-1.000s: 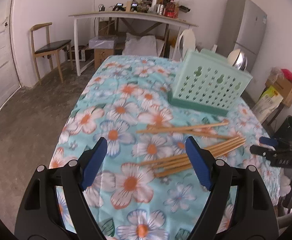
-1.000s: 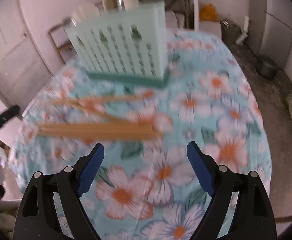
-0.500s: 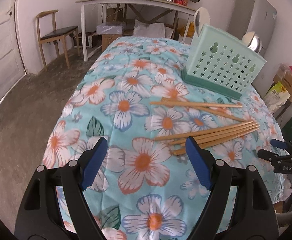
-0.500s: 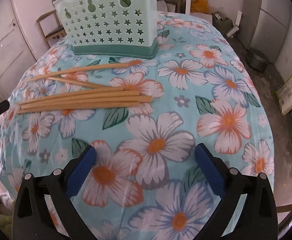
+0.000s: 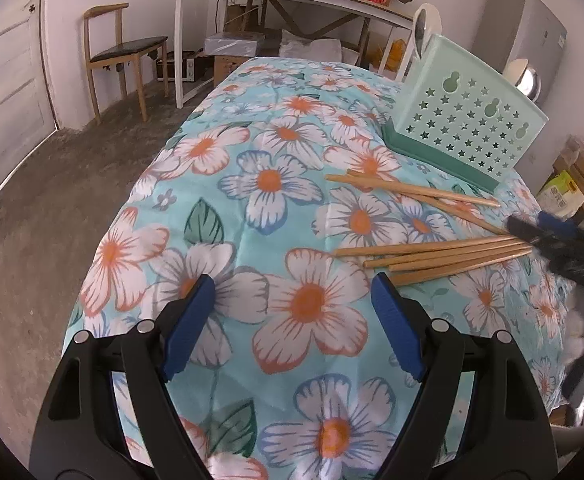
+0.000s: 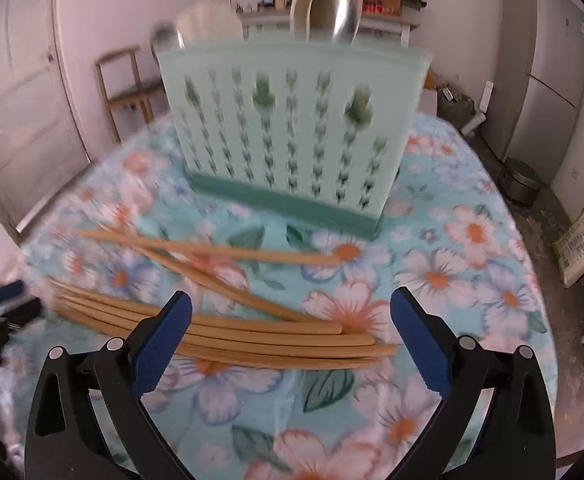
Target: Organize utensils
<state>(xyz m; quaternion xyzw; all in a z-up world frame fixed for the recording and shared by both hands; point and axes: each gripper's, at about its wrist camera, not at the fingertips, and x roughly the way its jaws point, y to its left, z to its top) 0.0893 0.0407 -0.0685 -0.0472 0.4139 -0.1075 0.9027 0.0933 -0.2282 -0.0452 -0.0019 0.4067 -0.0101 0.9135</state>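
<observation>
Chopsticks: a bundle of wooden sticks is laid flat and roughly parallel on the flowered tablecloth, with two more sticks crossed loosely just beyond it. None is lifted; all are rested on the cloth, near the holder but apart from it.
Holder: a pale green perforated utensil holder is stood upright on a darker green base, just behind the sticks. Spoons or ladles are seen standing in it already, so it is judged to be the destination for the sticks.
Right gripper: the jaws are spread wide with nothing pressed between the blue pads. The bundle is framed between the fingers, its ends lying across the gap. This placement is judged to be an approach for straddling the sticks across their length, so that several may be pinched together.
Left gripper: the fingers are parted and empty, held over bare cloth beside the near ends of the bundle. It is judged to be kept clear, possibly to steady or align the stick ends.
Blur: the right wrist view is smeared, so exact contact with the sticks cannot be told.
Risk: round sticks may roll or fan apart if pinched off-centre.
</observation>
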